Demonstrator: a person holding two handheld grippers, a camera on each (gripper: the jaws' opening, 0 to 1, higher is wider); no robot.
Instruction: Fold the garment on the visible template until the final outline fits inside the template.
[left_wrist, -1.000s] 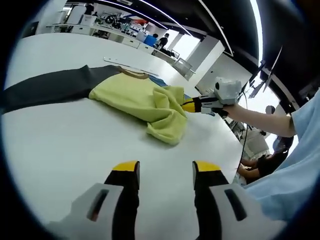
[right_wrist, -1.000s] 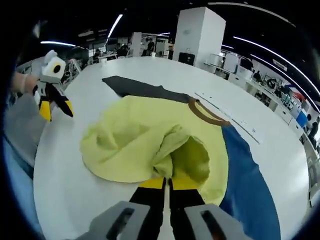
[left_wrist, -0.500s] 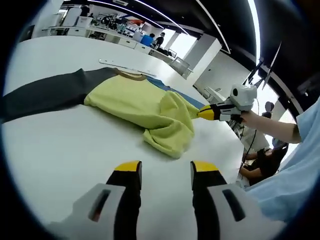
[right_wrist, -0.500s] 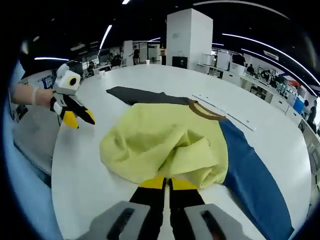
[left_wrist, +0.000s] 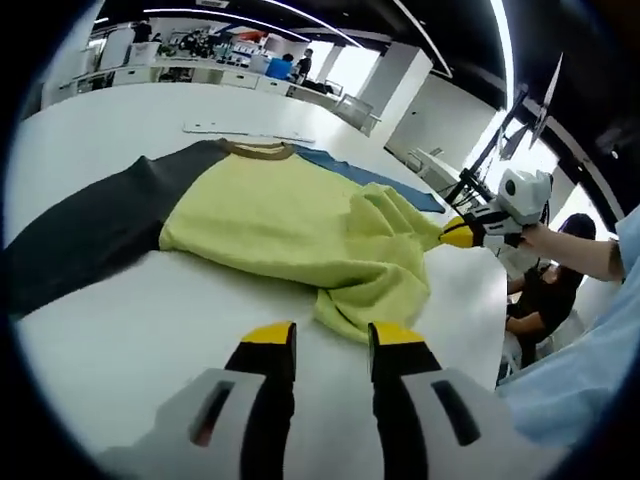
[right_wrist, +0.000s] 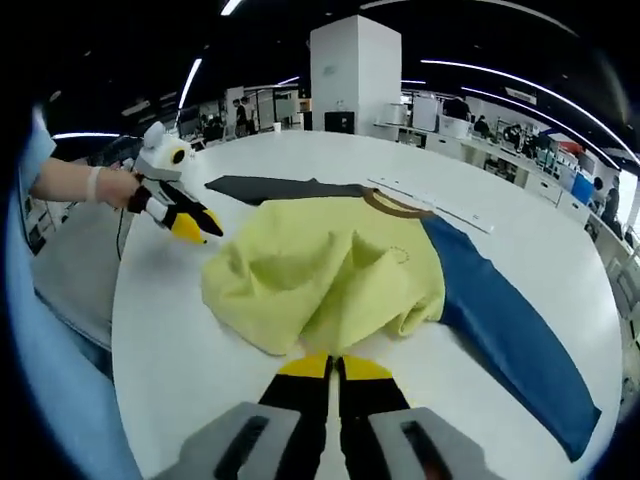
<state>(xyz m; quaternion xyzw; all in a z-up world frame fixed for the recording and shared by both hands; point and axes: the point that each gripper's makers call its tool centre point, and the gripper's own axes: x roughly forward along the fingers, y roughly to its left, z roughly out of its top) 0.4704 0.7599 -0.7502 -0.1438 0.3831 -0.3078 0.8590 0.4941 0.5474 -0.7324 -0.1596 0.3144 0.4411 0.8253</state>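
Right gripper (right_wrist: 333, 366) fingers pinch hem of yellow shirt (right_wrist: 330, 275). Left gripper (left_wrist: 320, 342) fingers spread, over white tabletop (left_wrist: 130, 320), shirt just ahead.

Left gripper (left_wrist: 320, 340) fingers apart, right gripper (right_wrist: 335, 366) fingers pinched together.

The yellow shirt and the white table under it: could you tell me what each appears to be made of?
The yellow shirt, with a brown collar, one blue sleeve and one dark grey sleeve, looks like soft matte knit fabric, likely cotton jersey: it bunches into loose rounded folds where the right tongs pinch it. The table looks like smooth hard laminate, faintly glossy; its core cannot be told.
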